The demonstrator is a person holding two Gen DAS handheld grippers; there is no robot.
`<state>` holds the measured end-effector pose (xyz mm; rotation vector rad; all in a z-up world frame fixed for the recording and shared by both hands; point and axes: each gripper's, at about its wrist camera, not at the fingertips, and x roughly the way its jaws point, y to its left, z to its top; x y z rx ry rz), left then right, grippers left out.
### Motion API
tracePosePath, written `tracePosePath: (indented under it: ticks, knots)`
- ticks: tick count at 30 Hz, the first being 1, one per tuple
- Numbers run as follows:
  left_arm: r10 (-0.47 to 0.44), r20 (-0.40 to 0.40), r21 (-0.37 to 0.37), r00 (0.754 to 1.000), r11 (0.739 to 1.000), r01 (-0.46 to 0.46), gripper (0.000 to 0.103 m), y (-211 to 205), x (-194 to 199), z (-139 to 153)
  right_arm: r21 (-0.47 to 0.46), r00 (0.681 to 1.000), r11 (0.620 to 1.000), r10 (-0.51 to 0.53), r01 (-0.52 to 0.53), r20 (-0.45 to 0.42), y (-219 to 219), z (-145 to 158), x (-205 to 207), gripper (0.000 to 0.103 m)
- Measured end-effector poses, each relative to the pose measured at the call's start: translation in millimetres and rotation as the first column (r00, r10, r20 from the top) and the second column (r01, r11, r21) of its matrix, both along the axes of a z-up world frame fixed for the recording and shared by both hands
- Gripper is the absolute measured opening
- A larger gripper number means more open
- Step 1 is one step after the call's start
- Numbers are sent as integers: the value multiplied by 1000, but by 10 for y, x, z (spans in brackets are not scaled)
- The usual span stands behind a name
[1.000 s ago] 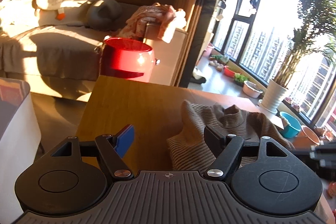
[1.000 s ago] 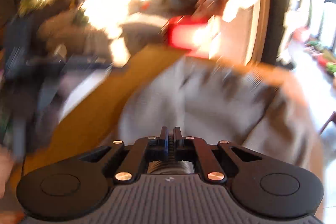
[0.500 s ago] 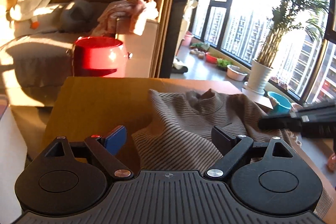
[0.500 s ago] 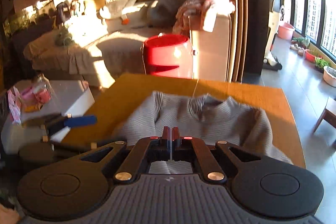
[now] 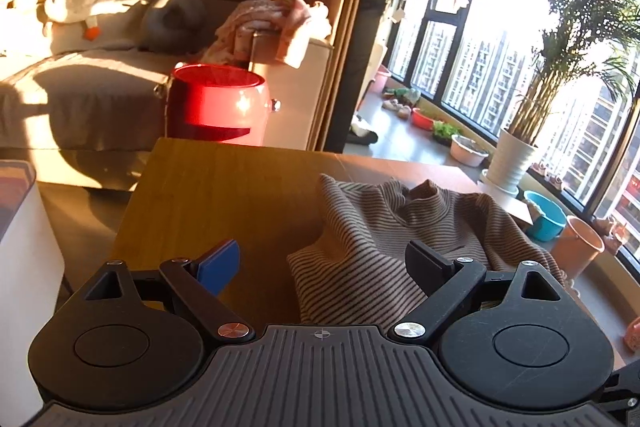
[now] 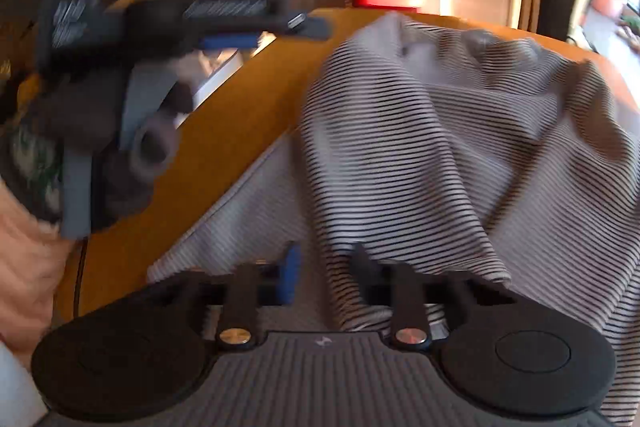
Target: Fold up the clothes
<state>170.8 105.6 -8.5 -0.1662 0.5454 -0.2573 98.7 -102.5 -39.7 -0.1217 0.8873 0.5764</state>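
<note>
A striped sweater [image 5: 384,239], ribbed and high-necked, is laid crumpled on the wooden surface [image 5: 224,195], its collar turned toward the far edge and its bulk gathered toward the right side. The left hand-held gripper [image 5: 324,263] is held released, jaws spread wide, just above the sweater's near left edge, with nothing pressed between the pads. The right hand-held gripper [image 6: 324,267] is seen in a blurred view; its jaws are opening, and a fold of striped cloth is seen lying between them, though no firm pinch is shown. A red bin [image 5: 218,107] and a sofa [image 5: 80,83] are noted beyond the surface. The step in hand is judged to be the spreading of the garment before folding. It is best done by the near hem being taken at two well-separated points, drawn taut and flat, and bunched layers being avoided in either grasp.
</note>
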Motion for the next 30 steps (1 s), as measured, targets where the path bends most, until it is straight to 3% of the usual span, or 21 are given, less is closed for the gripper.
tracePosePath:
  ticks: [1, 2, 10, 14, 17, 19, 21, 26, 30]
  knots:
    - [0, 5, -3, 1000, 1000, 0, 94, 10, -9, 19, -3, 1000, 1000, 1, -1, 19, 13, 35, -3, 3]
    - [-1, 11, -3, 1000, 1000, 1, 94, 24, -23, 36, -5, 999, 1000, 2, -2, 39, 26, 70, -5, 0]
    - [-11, 40, -6, 999, 1000, 12, 95, 130, -116, 136, 153, 962, 967, -229, 206, 152, -437, 721, 472, 0]
    - [16, 24, -4, 1000, 1000, -16, 96, 160, -90, 121, 147, 974, 971, -204, 188, 100, -411, 701, 494, 0]
    - [20, 1, -4, 1000, 1000, -20, 96, 136, -58, 84, 94, 990, 986, -138, 137, 6, -326, 457, 386, 2]
    - [7, -10, 2, 1000, 1000, -7, 96, 95, -62, 59, 100, 990, 987, -124, 129, -62, -332, 322, 290, 15]
    - [-2, -12, 7, 1000, 1000, 2, 96, 56, -76, 46, 109, 981, 982, -138, 153, -133, -393, 197, 204, 43]
    - [-10, -13, 3, 1000, 1000, 10, 96, 7, -72, 45, 134, 961, 973, -153, 187, -229, -479, 52, 111, 48]
    - [-22, -8, 10, 1000, 1000, 22, 96, -14, -83, 55, 132, 962, 974, -152, 185, -227, -430, 21, 91, 49]
